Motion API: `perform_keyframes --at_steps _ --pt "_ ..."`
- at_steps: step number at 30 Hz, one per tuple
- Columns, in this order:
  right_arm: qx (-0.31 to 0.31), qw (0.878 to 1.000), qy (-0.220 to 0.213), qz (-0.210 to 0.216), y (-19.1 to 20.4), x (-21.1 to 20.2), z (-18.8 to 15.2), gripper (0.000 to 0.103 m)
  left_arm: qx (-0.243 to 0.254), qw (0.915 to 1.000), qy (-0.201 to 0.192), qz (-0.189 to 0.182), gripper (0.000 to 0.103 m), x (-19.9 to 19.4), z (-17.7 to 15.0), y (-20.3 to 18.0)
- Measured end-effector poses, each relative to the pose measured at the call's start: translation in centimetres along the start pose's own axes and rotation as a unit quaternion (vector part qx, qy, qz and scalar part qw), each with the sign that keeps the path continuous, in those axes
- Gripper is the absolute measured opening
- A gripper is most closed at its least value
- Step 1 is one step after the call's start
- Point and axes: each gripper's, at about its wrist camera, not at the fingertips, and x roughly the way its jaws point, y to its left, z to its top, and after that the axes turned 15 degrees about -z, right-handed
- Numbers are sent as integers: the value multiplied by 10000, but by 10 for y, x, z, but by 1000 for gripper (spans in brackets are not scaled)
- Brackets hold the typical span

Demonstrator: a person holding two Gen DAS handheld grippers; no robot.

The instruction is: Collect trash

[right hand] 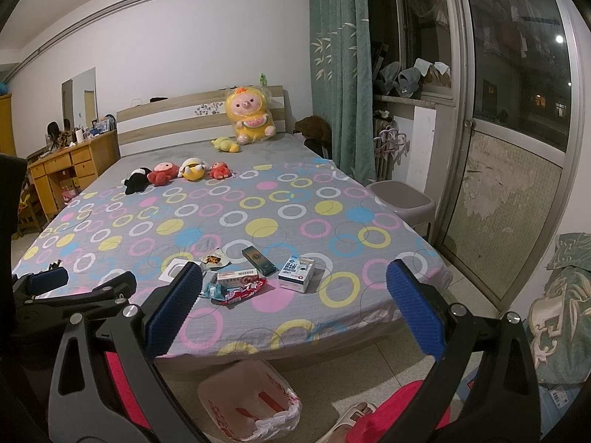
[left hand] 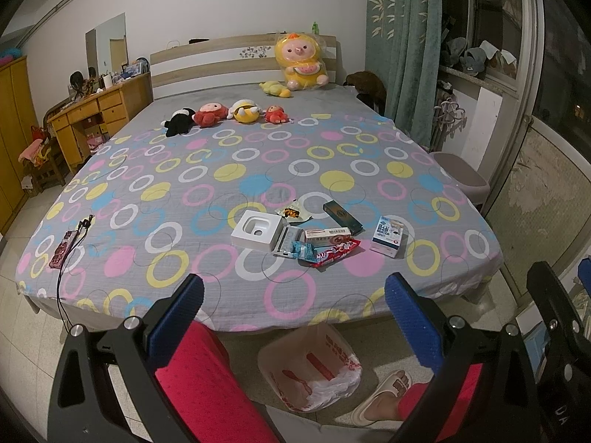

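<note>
Both hand-held grippers, left and right, hover wide and empty at the bed foot; trash cluster near edge; lined bin below, presumably for dropping.

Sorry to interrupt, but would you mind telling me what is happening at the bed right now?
A person stands at the foot of the bed holding a gripper in each hand. The left gripper and right gripper are both open and empty, held over the near edge. A small pile of trash lies untouched on the bedspread: a white box, a red wrapper, a dark box and a blue-white carton. A bag-lined bin waits on the floor below. Nothing is collected yet.
</note>
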Motion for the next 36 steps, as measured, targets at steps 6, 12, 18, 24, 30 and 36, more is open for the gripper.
perform_keyframes --at_steps 6,12,18,24,30,36 --pt "5 10000 -5 4 0 0 0 98 3 10000 -3 2 96 0 0 0" --pt "7 10000 -3 8 0 0 0 98 1 10000 -6 0 96 0 0 0" --pt "8 10000 -1 13 -1 0 0 98 -8 10000 -7 -10 96 -1 0 0" --pt "5 10000 -1 25 -1 1 0 98 6 10000 -8 -4 96 0 0 0" --pt "-91 9998 -80 151 4 9 1 98 315 9995 21 -75 96 7 3 -2" --pt "-44 9990 56 437 10 34 1 98 263 9985 471 -92 96 29 13 14"
